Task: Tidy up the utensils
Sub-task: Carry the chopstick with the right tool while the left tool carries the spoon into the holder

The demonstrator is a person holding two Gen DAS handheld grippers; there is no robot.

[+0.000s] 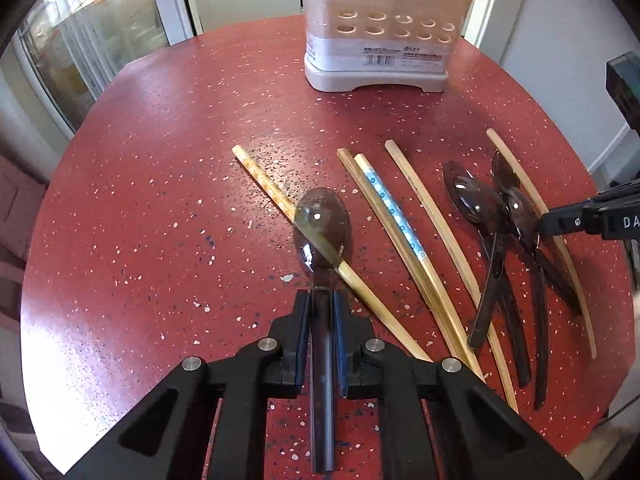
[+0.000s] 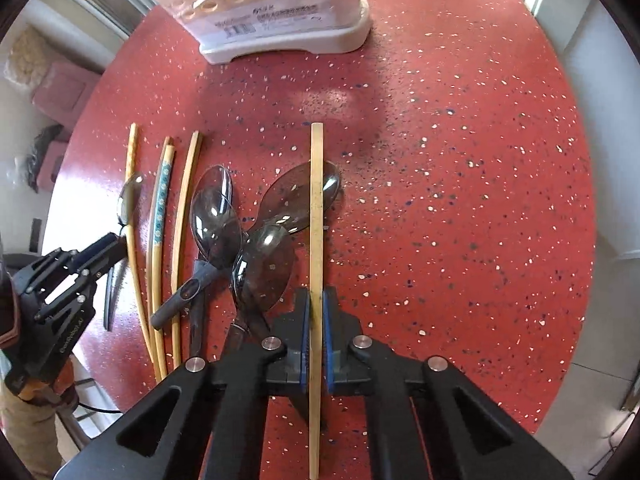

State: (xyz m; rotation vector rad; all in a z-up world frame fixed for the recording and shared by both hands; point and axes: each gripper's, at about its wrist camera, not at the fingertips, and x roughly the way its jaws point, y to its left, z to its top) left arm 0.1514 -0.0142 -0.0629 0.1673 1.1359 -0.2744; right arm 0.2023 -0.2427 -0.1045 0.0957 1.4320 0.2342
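Note:
My left gripper [image 1: 322, 300] is shut on the handle of a dark translucent spoon [image 1: 322, 224], whose bowl lies across a patterned chopstick [image 1: 264, 182] on the red table. My right gripper [image 2: 316, 300] is shut on a plain bamboo chopstick [image 2: 317, 184] that runs straight ahead over a pile of dark spoons [image 2: 240, 236]. In the right wrist view, my left gripper [image 2: 114, 242] shows at the left edge. In the left wrist view, my right gripper [image 1: 546, 222] reaches in beside the spoon pile [image 1: 496, 216]. A beige utensil holder [image 1: 380, 40] with round holes stands at the table's far side.
Several loose chopsticks [image 1: 400, 236] lie between the two grippers, one with a blue pattern [image 2: 160, 216]. The round red speckled table [image 1: 160, 200] ends close on the left and the right [image 2: 480, 160]. The holder [image 2: 280, 12] stands upright ahead.

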